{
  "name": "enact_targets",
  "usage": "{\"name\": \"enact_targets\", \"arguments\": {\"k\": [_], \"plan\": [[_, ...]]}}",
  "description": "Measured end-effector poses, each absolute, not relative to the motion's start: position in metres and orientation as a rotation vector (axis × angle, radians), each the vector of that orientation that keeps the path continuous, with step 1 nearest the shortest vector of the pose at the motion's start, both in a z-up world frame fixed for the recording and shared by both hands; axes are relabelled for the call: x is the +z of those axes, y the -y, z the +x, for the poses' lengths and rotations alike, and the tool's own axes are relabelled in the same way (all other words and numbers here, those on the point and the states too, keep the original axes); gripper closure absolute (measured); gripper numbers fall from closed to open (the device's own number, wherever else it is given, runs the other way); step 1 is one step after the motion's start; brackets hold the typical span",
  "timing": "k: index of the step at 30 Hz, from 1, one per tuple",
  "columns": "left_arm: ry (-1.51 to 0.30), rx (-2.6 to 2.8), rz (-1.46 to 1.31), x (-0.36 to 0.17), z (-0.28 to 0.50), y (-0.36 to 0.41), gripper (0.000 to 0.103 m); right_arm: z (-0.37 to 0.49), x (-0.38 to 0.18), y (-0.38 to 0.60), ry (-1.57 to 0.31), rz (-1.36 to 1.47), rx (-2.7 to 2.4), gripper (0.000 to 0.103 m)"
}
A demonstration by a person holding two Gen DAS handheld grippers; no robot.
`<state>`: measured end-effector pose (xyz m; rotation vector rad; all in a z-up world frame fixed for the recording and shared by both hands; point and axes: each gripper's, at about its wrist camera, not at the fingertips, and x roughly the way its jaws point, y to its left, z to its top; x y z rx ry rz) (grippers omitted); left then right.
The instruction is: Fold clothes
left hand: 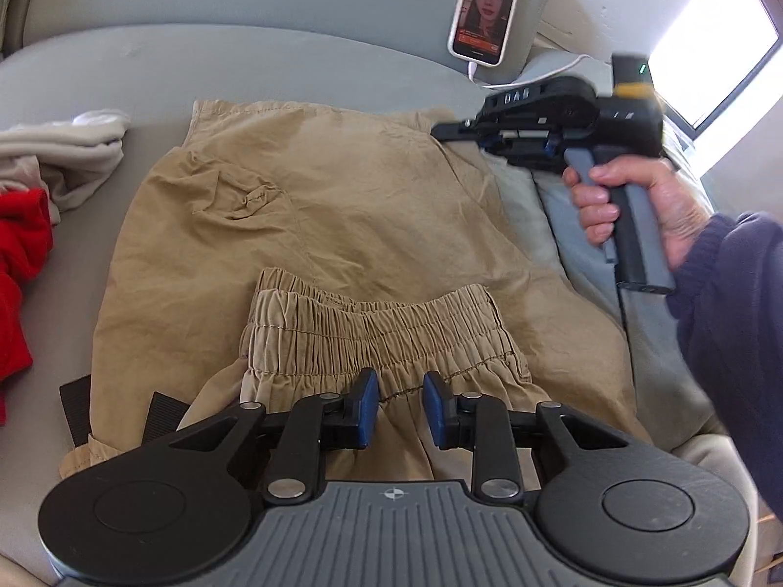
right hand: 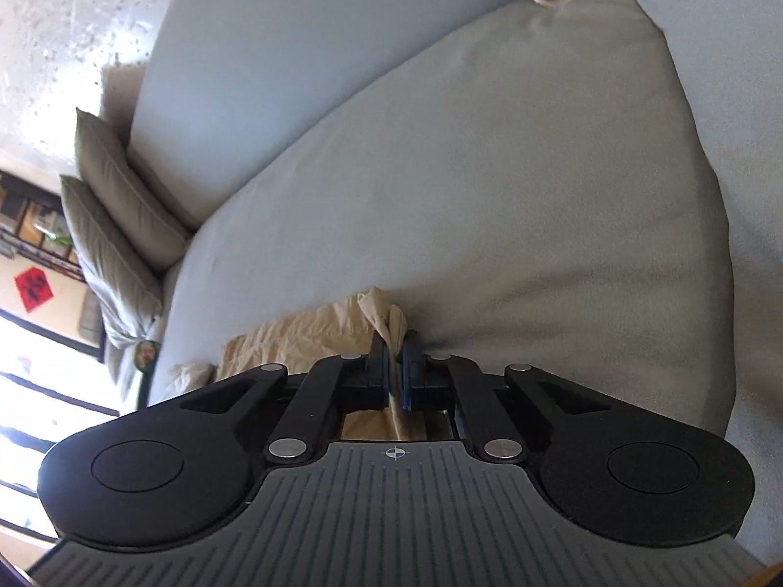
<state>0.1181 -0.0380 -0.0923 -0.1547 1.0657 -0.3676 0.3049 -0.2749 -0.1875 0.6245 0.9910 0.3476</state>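
Nearest my left lens, the left gripper point(left hand: 401, 403) sits low over the gathered waistband point(left hand: 372, 337) of the khaki trousers point(left hand: 313, 205). Its 2 blue pads point(left hand: 368, 398) stand a little apart with the elastic edge running between them; I judge the cloth is caught there, but I cannot tell from this view whether the pads press it or only straddle it. My reading is that this side serves as an anchor, keeping the waistband folded back onto the body of the garment so it does not slide while the other side works.

From the right wrist view, the right gripper point(right hand: 395, 367) has its pads pressed together on a small peak of khaki cloth, an outer corner of the trousers. It pinches right at the edge, I think, because a corner gives the cleanest handle for carrying a layer over. In the left view the same tool, gripped by a hand point(left hand: 631, 210) in a dark sleeve point(left hand: 734, 323), reaches to the garment's far right edge.

The trousers lie spread on the grey sofa cushion point(left hand: 274, 63), flat enough to fold on. A red garment point(left hand: 19, 264) and a pale one point(left hand: 63, 151) wait at the left, apart from them. A phone point(left hand: 483, 17) leans against the backrest, clear of the work.
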Motion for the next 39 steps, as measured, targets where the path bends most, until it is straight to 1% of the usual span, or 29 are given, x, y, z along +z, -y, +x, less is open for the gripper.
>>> {"name": "enact_targets", "arguments": {"k": [3,5,6,7,10,11,16,18,21,26,30,34,36,37,39], "plan": [[-1.052,-0.36,-0.09,-0.087,0.115,0.045,0.076,0.28,-0.141,0.255,-0.888,0.491,0.38,0.099],[-1.049,-0.344,-0.096,-0.079,0.113,0.044,0.077,0.26,-0.105,0.242,-0.816,0.416,0.408,0.099],[-1.045,-0.33,-0.119,-0.072,0.108,0.04,0.079,0.249,-0.09,0.237,-0.788,0.379,0.418,0.099],[-1.033,-0.32,-0.147,-0.064,0.101,0.034,0.086,0.236,-0.073,0.231,-0.76,0.347,0.431,0.099],[-0.959,-0.309,-0.231,-0.037,0.071,0.005,0.083,0.196,-0.027,0.215,-0.684,0.254,0.475,0.099],[-0.945,-0.303,-0.264,-0.03,0.06,-0.006,0.078,0.18,-0.016,0.211,-0.664,0.226,0.491,0.099],[-0.905,-0.235,-0.415,-0.014,0.01,-0.069,0.073,0.1,0.01,0.197,-0.601,0.095,0.525,0.099],[-0.881,-0.186,-0.436,-0.009,-0.008,-0.092,0.073,0.071,0.007,0.194,-0.59,0.056,0.528,0.099],[-0.857,-0.134,-0.474,-0.008,-0.024,-0.116,0.073,0.029,-0.013,0.193,-0.599,-0.034,0.574,0.099],[-0.814,-0.122,-0.521,-0.004,-0.027,-0.124,0.073,-0.028,-0.06,0.18,-0.729,-0.271,0.666,0.099],[-0.773,-0.238,-0.456,-0.004,0.0,-0.088,0.073,-0.048,-0.082,0.171,-0.771,-0.413,0.687,0.099],[-0.798,-0.323,-0.321,-0.026,0.038,-0.038,0.079,-0.05,-0.085,0.17,-0.777,-0.449,0.684,0.099],[-0.812,-0.36,-0.238,-0.04,0.051,-0.018,0.079,-0.054,-0.086,0.169,-0.778,-0.469,0.677,0.099],[-0.83,-0.374,-0.191,-0.048,0.055,-0.01,0.08,-0.057,-0.086,0.17,-0.776,-0.476,0.67,0.099],[-0.935,-0.375,-0.1,-0.071,0.061,-0.002,0.086,-0.056,-0.082,0.17,-0.779,-0.459,0.649,0.098]]}}
